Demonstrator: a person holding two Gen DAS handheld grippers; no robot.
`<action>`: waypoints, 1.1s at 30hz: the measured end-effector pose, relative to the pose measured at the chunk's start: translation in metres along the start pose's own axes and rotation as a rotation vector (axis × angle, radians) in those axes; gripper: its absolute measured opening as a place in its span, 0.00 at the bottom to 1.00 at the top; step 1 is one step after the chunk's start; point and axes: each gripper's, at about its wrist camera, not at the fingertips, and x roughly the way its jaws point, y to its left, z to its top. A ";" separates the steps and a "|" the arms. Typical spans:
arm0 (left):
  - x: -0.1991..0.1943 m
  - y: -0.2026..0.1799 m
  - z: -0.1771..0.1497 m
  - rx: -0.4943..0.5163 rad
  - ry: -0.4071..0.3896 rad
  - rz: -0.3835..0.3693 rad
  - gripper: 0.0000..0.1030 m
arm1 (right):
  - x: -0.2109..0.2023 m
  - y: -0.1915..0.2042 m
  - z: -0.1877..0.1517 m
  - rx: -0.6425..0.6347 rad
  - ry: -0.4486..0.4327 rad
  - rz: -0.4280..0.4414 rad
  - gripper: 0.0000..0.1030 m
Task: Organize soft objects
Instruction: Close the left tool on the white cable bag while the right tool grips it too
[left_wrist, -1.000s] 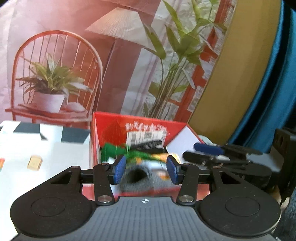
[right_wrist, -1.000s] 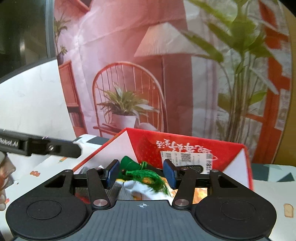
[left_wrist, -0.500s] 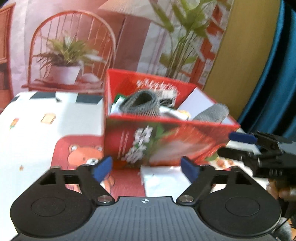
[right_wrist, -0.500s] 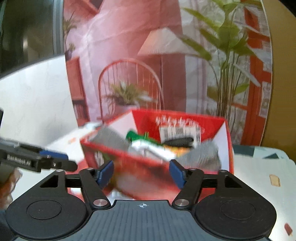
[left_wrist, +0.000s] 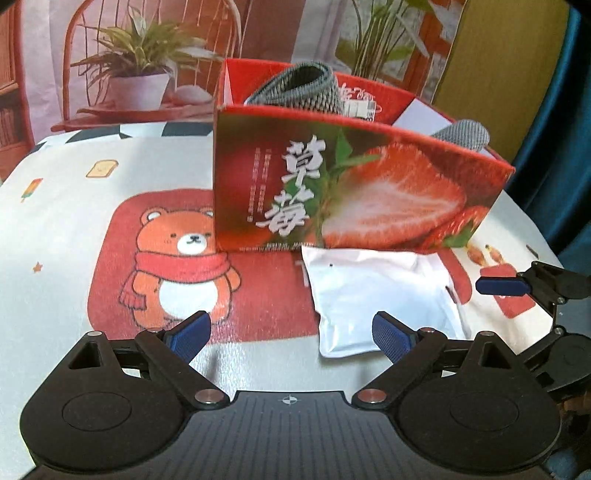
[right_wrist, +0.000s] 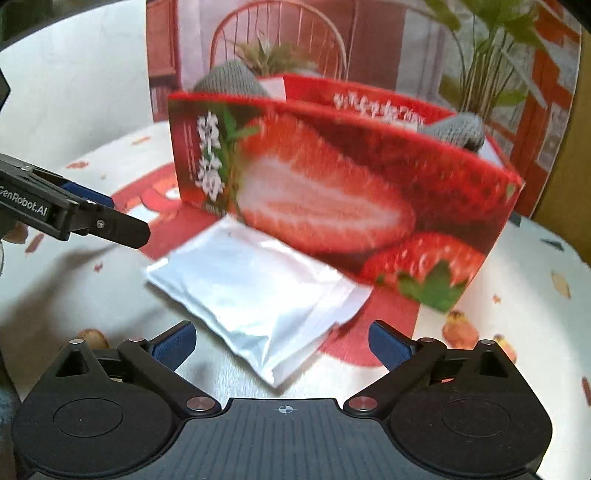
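Left wrist view. Your left gripper (left_wrist: 288, 334): fingers spread wide, nothing between them, held above the surface (left_wrist: 66, 206). The pouch (left_wrist: 376, 291), white and glossy, lies flat on the surface at about 1 o'clock from the fingers, its far edge just beside the foot of the box (left_wrist: 354, 188); whether they touch cannot be told. One near corner sits close by your right-hand pad (left_wrist: 391, 334). Its long axis seems to run from 11 o'clock to 5 o'clock, the near end pointing toward you. Grey knit items (left_wrist: 299, 88) stick up out of the box. Your right gripper (left_wrist: 517, 286) enters at 3 o'clock; its finger spacing cannot be told here.

Right wrist view, somewhat blurred. Your right gripper (right_wrist: 282, 341): fingers wide, empty. The pouch (right_wrist: 255, 291) lies at 12 o'clock ahead, one corner pointing at you between the pads, the far side tucked against the box (right_wrist: 332, 199). It runs diagonally, 10 o'clock to 4 o'clock. Left gripper (right_wrist: 107, 221) at 9 o'clock, spacing not readable.

Handling, judged: the pouch looks light, limp and slick-skinned; expect it to sag and slide. Take it by the near corner or the flat sealed edge, pinching film, not the puffy middle.
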 end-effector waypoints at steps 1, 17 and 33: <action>0.000 0.001 -0.001 -0.002 0.002 0.000 0.93 | 0.003 0.001 -0.002 -0.001 0.010 -0.004 0.96; -0.004 -0.001 0.000 0.010 -0.031 -0.037 0.93 | 0.014 -0.015 0.005 0.077 -0.017 -0.015 0.77; 0.022 -0.015 0.030 0.144 -0.095 -0.082 0.77 | -0.002 -0.049 0.047 0.251 -0.158 0.066 0.72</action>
